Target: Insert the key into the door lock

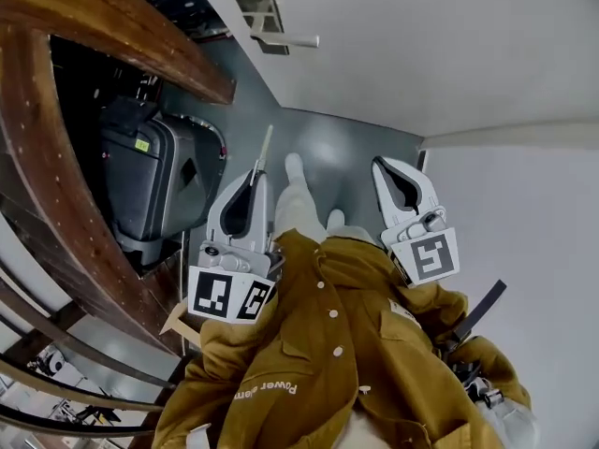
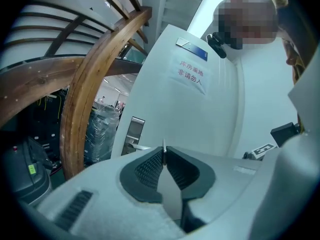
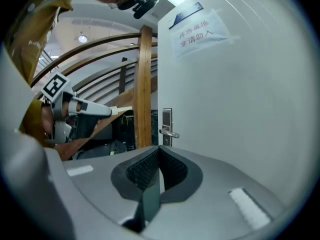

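Observation:
A white door (image 1: 440, 45) carries a metal lock plate with a lever handle (image 1: 267, 17), at the top of the head view. My left gripper (image 1: 255, 174) is shut on a thin metal key (image 1: 264, 152) whose blade sticks out past the fingertips toward the door. In the left gripper view the key tip (image 2: 164, 146) stands between the closed pads, with the lock plate (image 2: 134, 134) ahead and to the left, still apart from it. My right gripper (image 1: 382, 165) is shut with nothing in it. The right gripper view shows the lock plate (image 3: 167, 126) straight ahead.
A curved wooden railing (image 1: 56, 157) runs along the left, with a black suitcase (image 1: 154, 181) behind it. The door bears a paper sign (image 2: 190, 74). The person's brown jacket (image 1: 328, 354) fills the lower head view above a grey floor (image 1: 346, 162).

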{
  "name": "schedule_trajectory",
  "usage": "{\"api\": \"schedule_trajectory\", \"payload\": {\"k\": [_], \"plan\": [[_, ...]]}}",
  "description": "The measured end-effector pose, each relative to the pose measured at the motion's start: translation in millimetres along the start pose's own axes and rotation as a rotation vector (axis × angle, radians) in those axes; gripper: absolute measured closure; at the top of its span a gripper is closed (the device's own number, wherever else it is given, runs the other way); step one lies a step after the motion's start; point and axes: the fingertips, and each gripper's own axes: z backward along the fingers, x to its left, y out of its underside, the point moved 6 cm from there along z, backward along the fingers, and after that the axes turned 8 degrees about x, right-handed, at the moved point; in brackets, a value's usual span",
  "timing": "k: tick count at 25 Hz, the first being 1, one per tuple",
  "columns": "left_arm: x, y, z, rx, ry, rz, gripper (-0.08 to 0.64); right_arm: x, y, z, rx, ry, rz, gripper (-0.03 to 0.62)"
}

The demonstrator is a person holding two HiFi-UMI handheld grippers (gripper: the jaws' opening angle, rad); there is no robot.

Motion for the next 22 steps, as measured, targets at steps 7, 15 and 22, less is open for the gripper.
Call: {"api": "schedule_trajectory", "payload": {"k": [7, 15, 22], "plan": [[80.4, 10.2, -68.4, 0.089, 0.049, 0.209, 0.532, -13.2, -42.2, -85.6, -0.015, -0.004, -0.023, 0.584], [144.5, 25.8, -130.4, 0.141, 0.112, 0.586, 0.532, -35.3, -77.3, -155.4, 0.026, -0.005, 0.064, 0.433], [159.4, 60.3, -165.7, 0.169, 0.092, 0.936, 0.532, -66.6, -58.0, -218.8, 0.31, -0.161, 0.415, 0.316]]}}
